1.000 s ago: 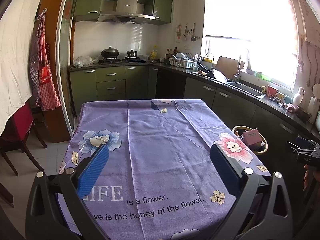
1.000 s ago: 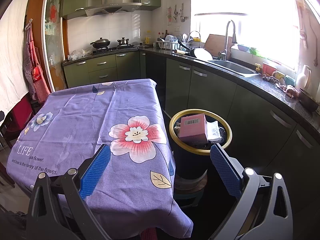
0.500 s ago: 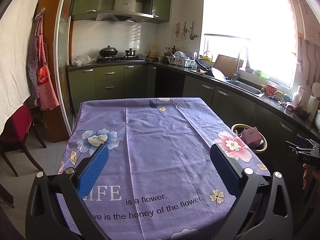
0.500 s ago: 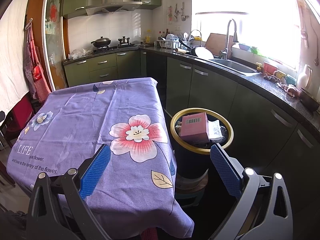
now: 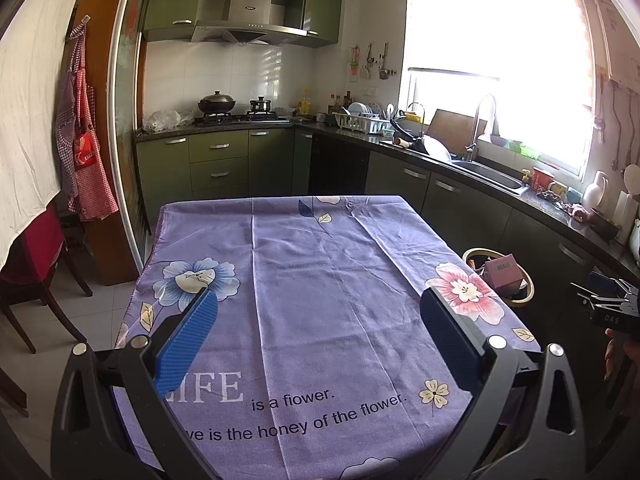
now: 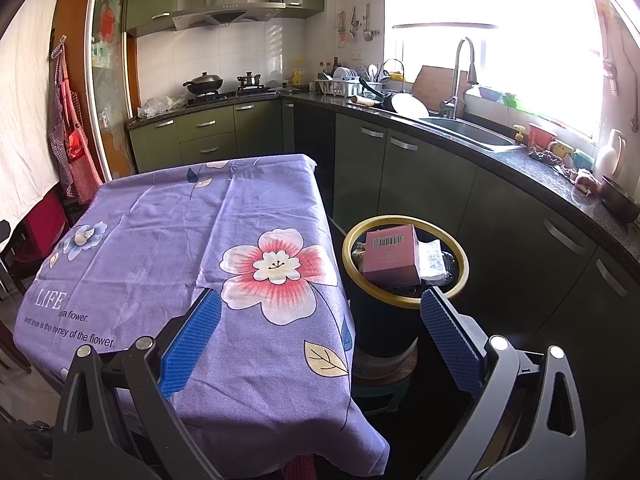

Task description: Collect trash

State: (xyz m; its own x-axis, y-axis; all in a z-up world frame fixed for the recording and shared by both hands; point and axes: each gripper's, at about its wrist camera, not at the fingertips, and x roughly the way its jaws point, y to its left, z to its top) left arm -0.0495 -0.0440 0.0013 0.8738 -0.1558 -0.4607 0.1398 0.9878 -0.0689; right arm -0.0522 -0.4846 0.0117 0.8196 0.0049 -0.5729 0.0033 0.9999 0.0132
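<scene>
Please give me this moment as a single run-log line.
left tool: open, empty | right tool: open, empty | pink box: in bin | tablecloth: no trash seen

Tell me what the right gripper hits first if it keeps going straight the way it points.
Probably the edge of the purple tablecloth by its pink flower, since the open right gripper aims between the table and the trash bin holding the pink box. Depth is unclear; it could slip into the gap instead.

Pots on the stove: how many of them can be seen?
2. A wide black wok with a lid stands on the left burner, and a smaller lidded pot stands to its right. Nothing else seems to be on the stove.
</scene>
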